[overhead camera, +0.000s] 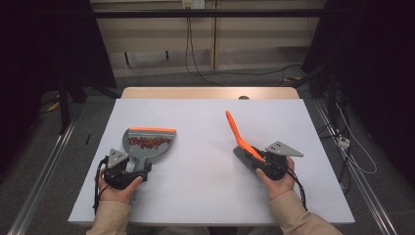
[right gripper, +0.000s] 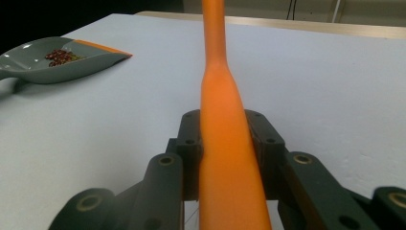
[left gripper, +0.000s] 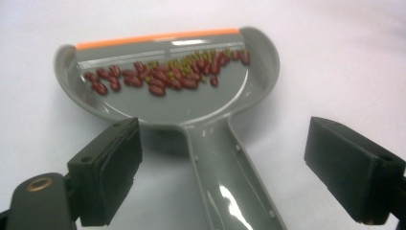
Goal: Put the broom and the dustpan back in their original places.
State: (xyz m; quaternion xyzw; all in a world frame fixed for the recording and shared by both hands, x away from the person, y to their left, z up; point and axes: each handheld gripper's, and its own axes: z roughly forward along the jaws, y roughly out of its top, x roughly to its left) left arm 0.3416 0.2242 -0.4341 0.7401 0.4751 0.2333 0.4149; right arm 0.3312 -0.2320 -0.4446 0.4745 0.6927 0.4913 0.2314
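The left claw (left gripper: 225, 177) is open with the gray dustpan (overhead camera: 149, 142) handle lying loose between its jaws, so the red beans (left gripper: 167, 74) rest flat at 12 o'clock, while the right claw (right gripper: 225, 143) squeezes the orange brush (overhead camera: 240, 137) handle, brush kept ready.

L claw (overhead camera: 138, 172) jaws apart, astride dustpan handle (left gripper: 234, 182), no contact. R claw (overhead camera: 255, 157), right of dustpan, clamped on brush handle (right gripper: 225, 158).

Tabletop (overhead camera: 205, 191) lies open between the dustpan (overhead camera: 149, 142) at left and the orange brush (overhead camera: 242, 139) at right, well apart. The far half is unobstructed. The dustpan handle lies between the left tongs' (left gripper: 225, 172) spread jaws.
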